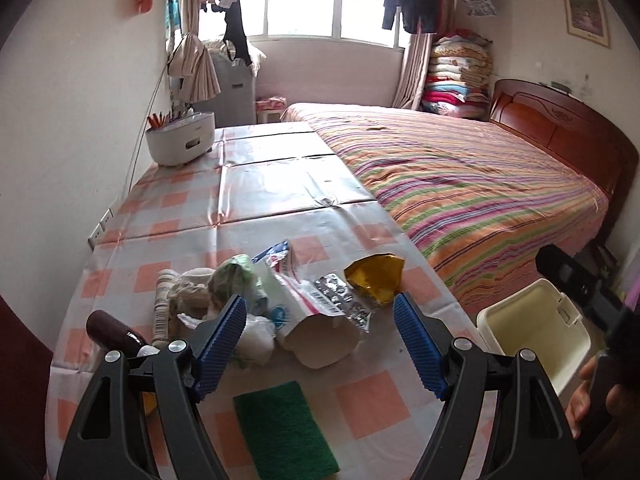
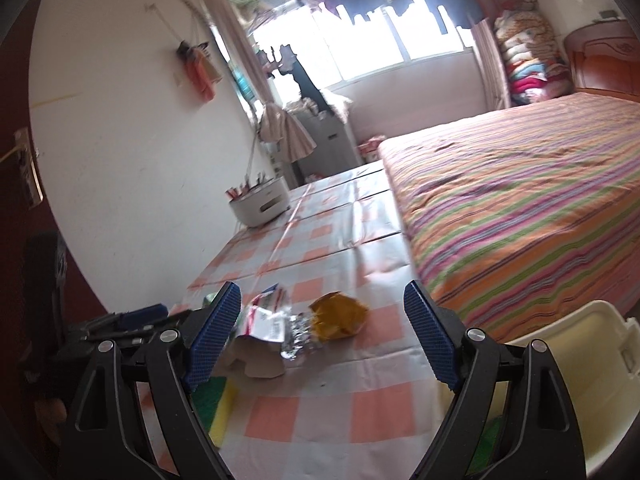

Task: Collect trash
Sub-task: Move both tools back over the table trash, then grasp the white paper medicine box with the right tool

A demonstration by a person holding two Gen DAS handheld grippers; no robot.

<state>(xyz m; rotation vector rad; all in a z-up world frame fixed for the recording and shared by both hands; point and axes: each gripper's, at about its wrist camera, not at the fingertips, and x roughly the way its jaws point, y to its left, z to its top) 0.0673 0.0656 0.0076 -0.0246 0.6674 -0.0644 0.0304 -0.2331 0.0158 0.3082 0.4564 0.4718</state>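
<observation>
Both tools wide open, nothing held: left tool [image 1: 320, 314], right tool [image 2: 322, 312]. Trash pile [image 1: 280, 292] sat centre frame on checked counter [image 1: 280, 184]; yellow wrapper [image 2: 338, 315] nearest. Open bin [image 1: 536, 332] lower right, off counter edge, likely staged for drops.
</observation>
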